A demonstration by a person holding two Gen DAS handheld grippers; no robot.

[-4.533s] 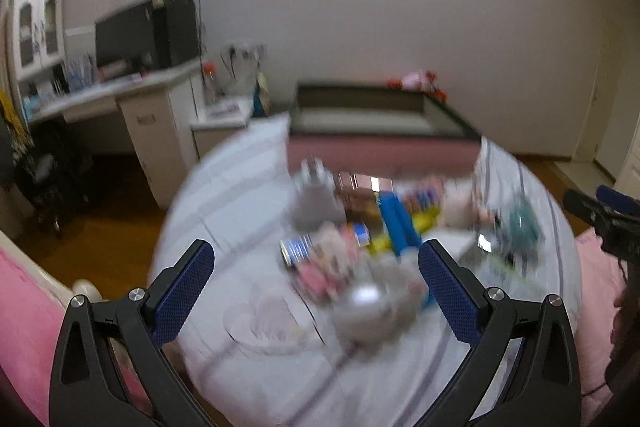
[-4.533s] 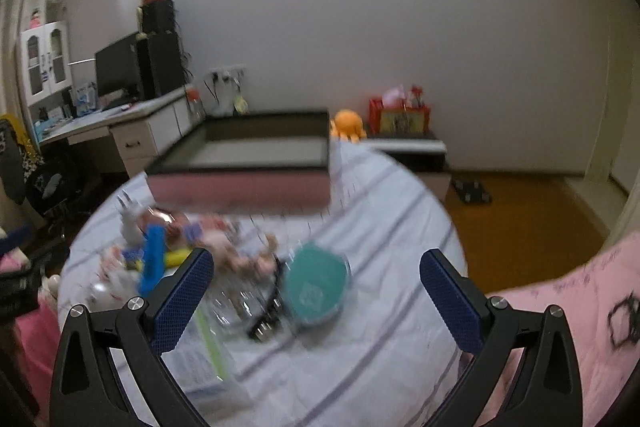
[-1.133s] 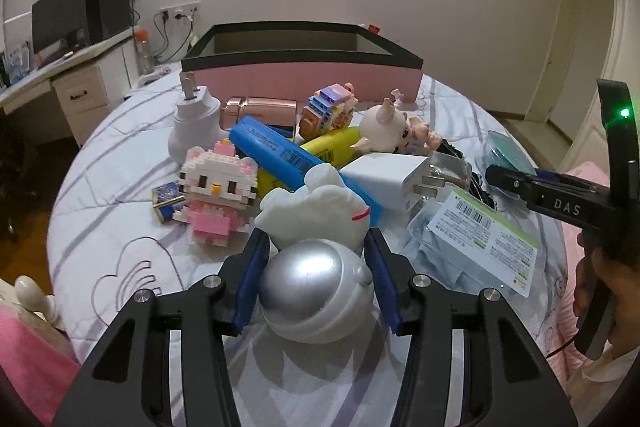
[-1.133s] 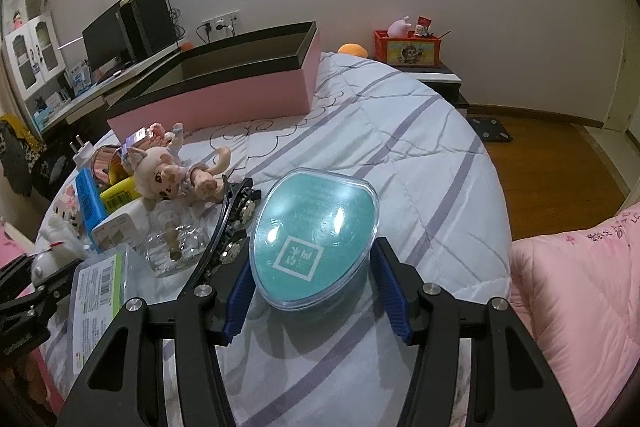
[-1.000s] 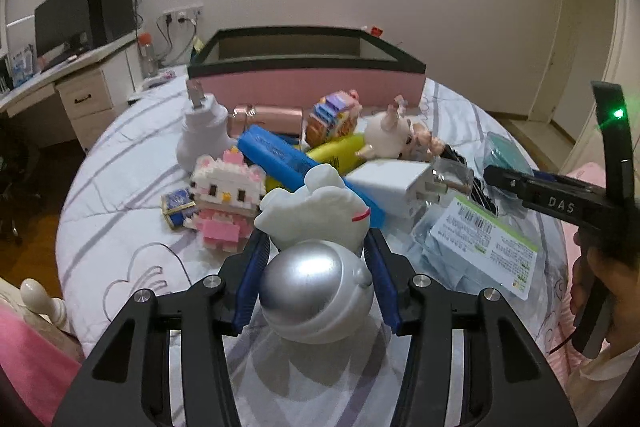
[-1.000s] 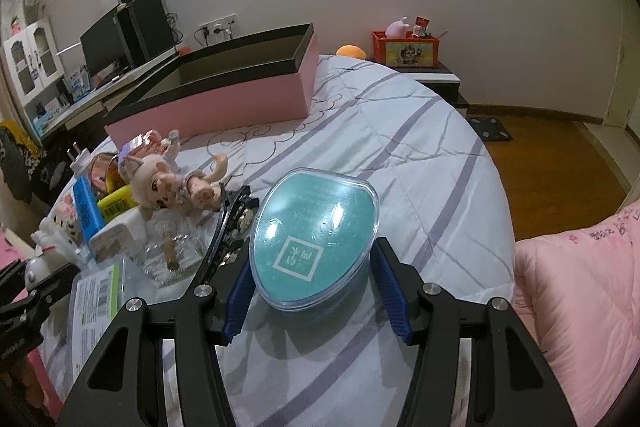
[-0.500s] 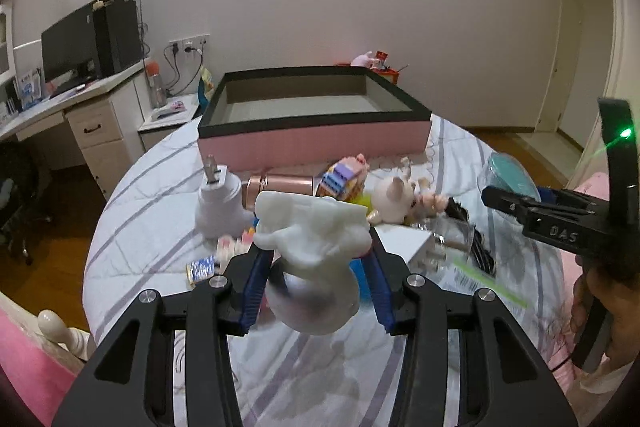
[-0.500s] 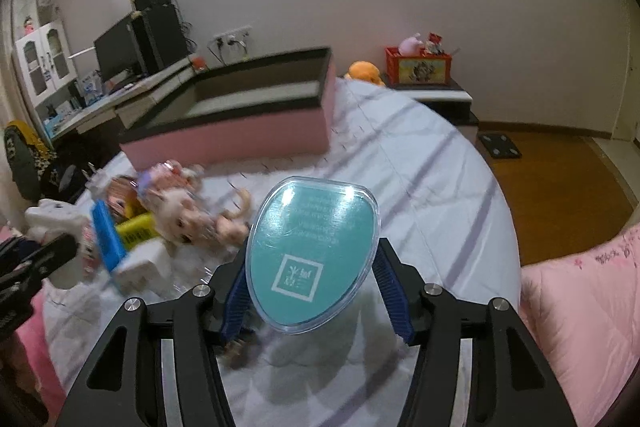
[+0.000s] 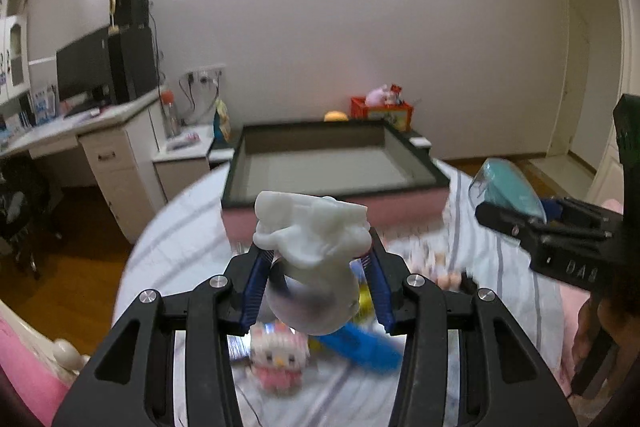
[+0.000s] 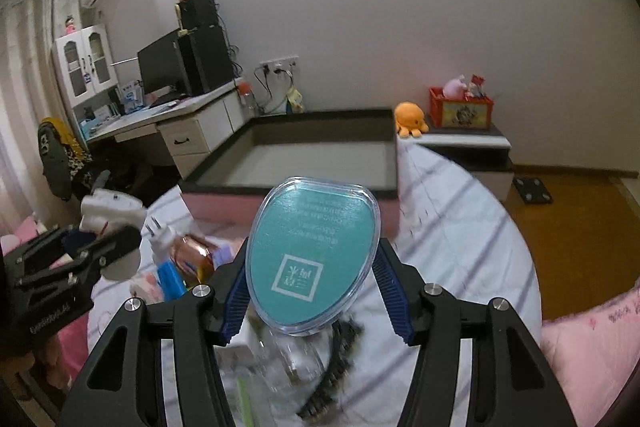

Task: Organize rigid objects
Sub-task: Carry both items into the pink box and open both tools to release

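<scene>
My left gripper (image 9: 318,287) is shut on a white figure with a silver ball base (image 9: 310,255), held in the air above the pile. My right gripper (image 10: 314,293) is shut on a teal oval case with a clear rim (image 10: 312,255), also lifted. The pink box with a dark rim (image 9: 332,171) stands open ahead of both; it also shows in the right wrist view (image 10: 304,159). The right gripper with the teal case (image 9: 508,191) shows at the right of the left wrist view. The left gripper with the white figure (image 10: 110,211) shows at the left of the right wrist view.
On the striped bedspread (image 10: 460,227) lie a pink block kitten (image 9: 278,359), a blue bar (image 9: 360,347), a copper can (image 10: 196,253), a white plug (image 10: 160,237), a clear packet (image 10: 288,359) and a black comb (image 10: 336,367). A desk (image 9: 100,147) stands left, a nightstand (image 10: 464,143) behind.
Both grippers closed on their objects, lifted them off the bed and have moved toward the pink box, which now looks nearer and seen from higher.
</scene>
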